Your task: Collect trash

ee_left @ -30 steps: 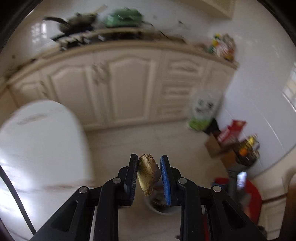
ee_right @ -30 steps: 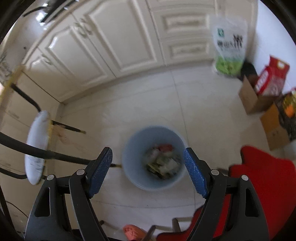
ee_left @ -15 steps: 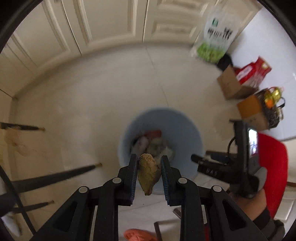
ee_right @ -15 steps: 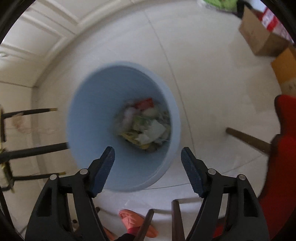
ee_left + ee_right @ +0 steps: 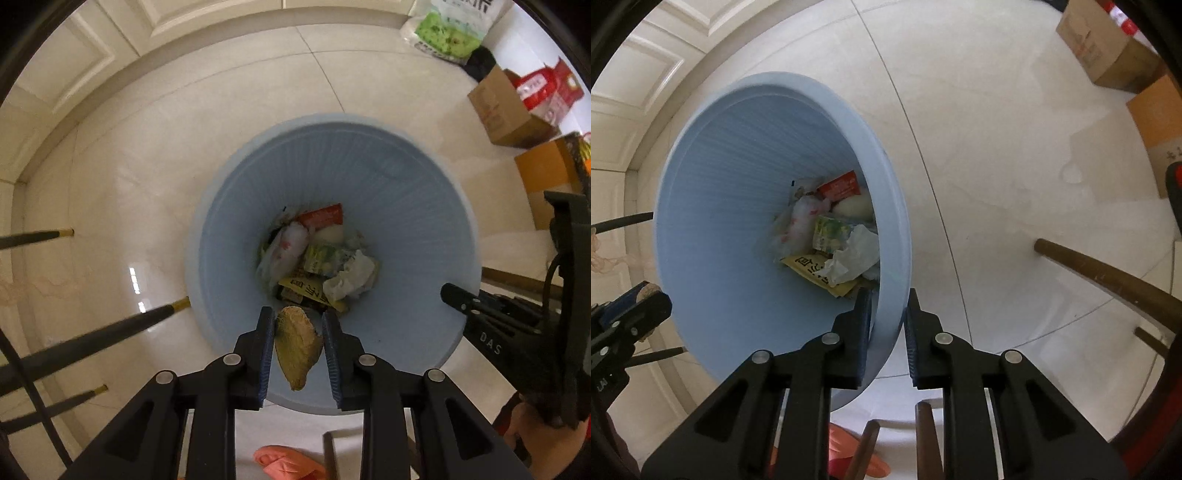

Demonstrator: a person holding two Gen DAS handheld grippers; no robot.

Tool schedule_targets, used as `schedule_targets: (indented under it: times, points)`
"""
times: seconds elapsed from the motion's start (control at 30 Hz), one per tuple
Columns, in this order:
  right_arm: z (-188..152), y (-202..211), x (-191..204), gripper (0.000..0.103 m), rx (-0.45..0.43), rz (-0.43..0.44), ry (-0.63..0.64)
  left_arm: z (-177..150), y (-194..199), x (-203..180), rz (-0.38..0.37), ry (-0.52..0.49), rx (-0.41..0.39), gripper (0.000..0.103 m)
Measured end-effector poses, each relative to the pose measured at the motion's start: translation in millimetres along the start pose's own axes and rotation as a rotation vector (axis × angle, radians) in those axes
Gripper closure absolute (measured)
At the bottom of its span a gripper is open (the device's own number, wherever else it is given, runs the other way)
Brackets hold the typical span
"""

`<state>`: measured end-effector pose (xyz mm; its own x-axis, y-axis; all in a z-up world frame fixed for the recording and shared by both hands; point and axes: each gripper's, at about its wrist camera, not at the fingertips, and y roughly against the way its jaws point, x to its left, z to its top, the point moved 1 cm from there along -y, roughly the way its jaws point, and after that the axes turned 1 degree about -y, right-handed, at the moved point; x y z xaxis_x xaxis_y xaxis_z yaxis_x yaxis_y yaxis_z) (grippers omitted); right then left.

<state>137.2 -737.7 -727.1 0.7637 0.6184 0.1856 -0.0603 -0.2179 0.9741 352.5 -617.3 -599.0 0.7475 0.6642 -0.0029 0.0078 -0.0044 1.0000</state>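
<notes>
Left wrist view: nearest the lens, the left gripper [image 5: 298, 347] points down over the bin [image 5: 424, 206], with a yellow-brown scrap [image 5: 295, 350] between its blue pads. Its jaws have just been opening a little; the scrap sits against the left pad, and a thin gap seems to show at the right one, so the hold looks about to end, though I cannot tell whether the scrap is already free. It hangs inside the near rim, above the heap of wrappers [image 5: 317, 258] on the bin's bottom. Below the jaws a pink slipper [image 5: 288, 463] lies on the tiled floor [image 5: 147, 166]. To the right, the right gripper [image 5: 454, 295] reaches in at the bin's edge. Farther off stand cardboard boxes [image 5: 498, 110] and a green-and-white bag [image 5: 447, 29] against white cabinet doors [image 5: 74, 66]. In the right wrist view, the right gripper [image 5: 888, 325] has just been closing, and its narrow jaws straddle the bin [image 5: 738, 184] wall at the near rim, one pad inside and one outside, seemingly pinching it to steady or tip the bin. The left gripper [image 5: 631, 314] shows at the left edge with a bit of the scrap. My judgement: collecting is well along, since several pieces already lie in the bin; this scrap has only to fall. Whether more trash waits elsewhere, these views do not show.
</notes>
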Motion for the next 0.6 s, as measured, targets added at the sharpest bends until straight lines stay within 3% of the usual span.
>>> schedule_targets:
  times: [0.07,0.1,0.23,0.37,0.53,0.6]
  points:
    - [-1,1,-1,0.086,-0.002,0.007,-0.007,1,3,-2,0.020,0.000,-0.032,0.042]
    - [1,1,-1,0.086,-0.002,0.008,-0.008,-2,9,-1,0.011,0.006,-0.045,0.038]
    - [7,-2,-6,0.086,-0.002,0.030,-0.031,-16,39,7,-0.014,0.031,-0.083,0.036]
    - [0,10,-5,0.086,-0.015,0.024,-0.032,-47,88,14,0.005,0.018,-0.165,0.036]
    - [-27,63,2,0.084,-0.089,0.050,-0.057,-96,169,12,0.005,-0.006,-0.313,0.036]
    - [-43,99,10,0.078,-0.147,0.077,-0.065,-125,210,12,0.013,-0.016,-0.404,0.035]
